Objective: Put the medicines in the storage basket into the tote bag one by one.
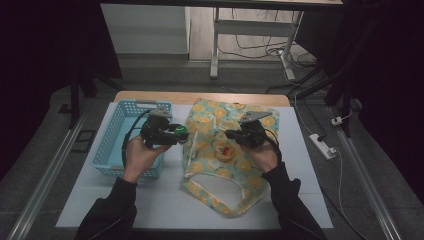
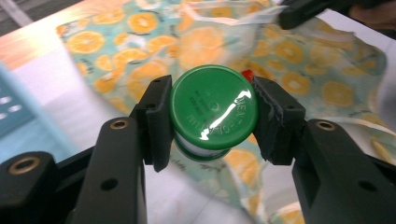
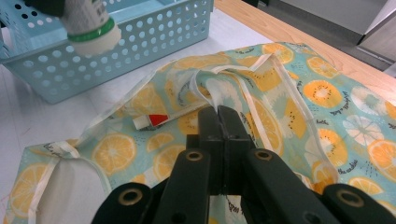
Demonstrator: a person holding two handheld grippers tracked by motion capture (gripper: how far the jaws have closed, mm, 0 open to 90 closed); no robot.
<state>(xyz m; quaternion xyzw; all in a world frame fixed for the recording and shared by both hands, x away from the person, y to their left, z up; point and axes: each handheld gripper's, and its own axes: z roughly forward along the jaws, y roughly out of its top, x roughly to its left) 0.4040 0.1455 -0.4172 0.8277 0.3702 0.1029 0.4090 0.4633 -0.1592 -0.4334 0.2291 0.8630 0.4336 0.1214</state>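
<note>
Frame centre, the left gripper [image 2: 212, 116] is clamping a rigid, slick-capped bottle [image 2: 213, 108]; the right gripper [image 3: 218, 116] is pinching the limp bag [image 3: 280, 93] by its rim.

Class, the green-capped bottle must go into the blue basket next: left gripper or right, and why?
Left. The left gripper already clamps the green-capped bottle and sits beside the blue basket; the right gripper is pinching the fruit-print bag.
</note>
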